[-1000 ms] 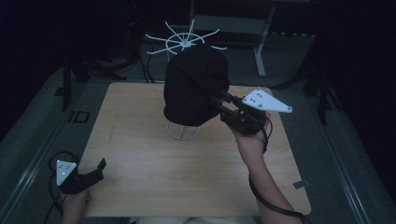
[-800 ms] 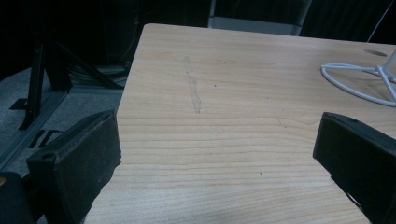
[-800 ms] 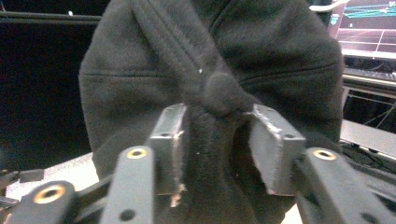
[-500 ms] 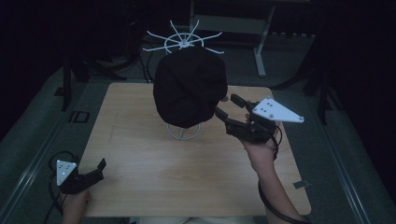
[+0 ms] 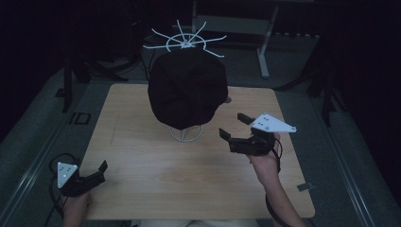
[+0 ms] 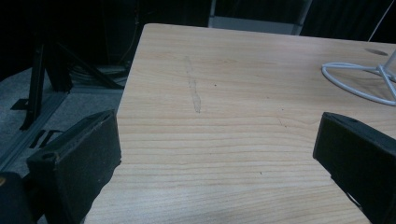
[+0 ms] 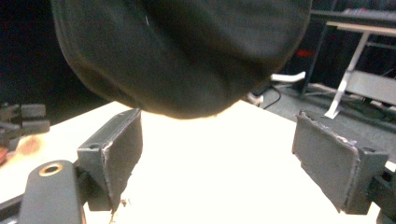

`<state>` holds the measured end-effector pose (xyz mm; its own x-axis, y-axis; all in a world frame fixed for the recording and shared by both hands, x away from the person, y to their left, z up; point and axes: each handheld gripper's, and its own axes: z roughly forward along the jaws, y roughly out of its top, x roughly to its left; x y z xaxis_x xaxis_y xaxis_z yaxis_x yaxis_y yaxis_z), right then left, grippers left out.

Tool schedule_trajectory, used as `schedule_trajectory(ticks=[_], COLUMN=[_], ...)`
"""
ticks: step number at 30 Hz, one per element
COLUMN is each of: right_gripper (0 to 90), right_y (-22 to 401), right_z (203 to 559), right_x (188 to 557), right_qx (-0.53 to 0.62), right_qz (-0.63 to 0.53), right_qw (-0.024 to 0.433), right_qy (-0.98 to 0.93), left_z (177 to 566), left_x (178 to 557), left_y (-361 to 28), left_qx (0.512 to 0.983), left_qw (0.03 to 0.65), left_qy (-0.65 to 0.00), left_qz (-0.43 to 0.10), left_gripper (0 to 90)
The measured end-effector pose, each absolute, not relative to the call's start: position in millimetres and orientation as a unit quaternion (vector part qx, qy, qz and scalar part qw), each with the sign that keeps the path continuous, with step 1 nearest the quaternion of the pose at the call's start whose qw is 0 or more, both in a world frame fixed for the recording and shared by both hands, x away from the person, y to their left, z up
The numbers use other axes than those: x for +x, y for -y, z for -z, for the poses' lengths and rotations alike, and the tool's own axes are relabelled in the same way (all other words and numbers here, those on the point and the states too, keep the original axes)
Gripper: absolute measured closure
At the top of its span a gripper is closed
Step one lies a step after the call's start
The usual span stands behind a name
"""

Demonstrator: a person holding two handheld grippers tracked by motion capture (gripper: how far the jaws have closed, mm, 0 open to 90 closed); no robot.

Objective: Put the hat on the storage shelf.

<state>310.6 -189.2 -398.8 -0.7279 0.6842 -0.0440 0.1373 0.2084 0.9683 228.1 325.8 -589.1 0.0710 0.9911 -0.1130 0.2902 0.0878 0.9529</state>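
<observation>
The right gripper point(image 5: 236, 126) sits at the right middle of the high view, just to the right of the black hat point(image 5: 187, 88). Its jaws have just been opening and now stand wide apart, with nothing between them. They do not touch the hat. In the right gripper view the hat point(image 7: 182, 51) hangs big and dark across the top of the frame, above and beyond the two black jaws, and the bright table point(image 7: 224, 163) lies in the gap between them. The hat sits on a white wire stand point(image 5: 186, 134) in the upper middle of the table point(image 5: 156, 189). The stand's round ring foot rests on the wood under the hat, and thin white spokes point(image 5: 184, 40) stick out above the hat's top. The left gripper point(image 5: 97, 171) is at the lower left corner of the table, well apart from the hat. Its jaws are open too and hold nothing. In the left gripper view there is bare wood between the jaws, and the stand's ring foot point(image 6: 355, 81) shows at the upper right of the frame.
</observation>
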Motion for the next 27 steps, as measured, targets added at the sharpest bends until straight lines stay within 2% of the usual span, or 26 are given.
schedule_trajectory(ticks=[7, 27], right_gripper=[14.1, 14.1], right_y=[200, 285], right_z=[425, 515], right_x=[317, 327], right_qx=[0.288, 0.372], right_qz=[-0.542, -0.478], right_qw=[0.258, 0.267], right_qy=[-0.746, -0.749], left_z=[589, 589], left_x=[228, 228], left_y=[-326, -326], left_qx=[0.562, 0.563], left_qw=[0.47, 0.468], left_qy=[-0.57, -0.57], left_qz=[-0.373, -0.374], left_gripper=[1.4, 1.4])
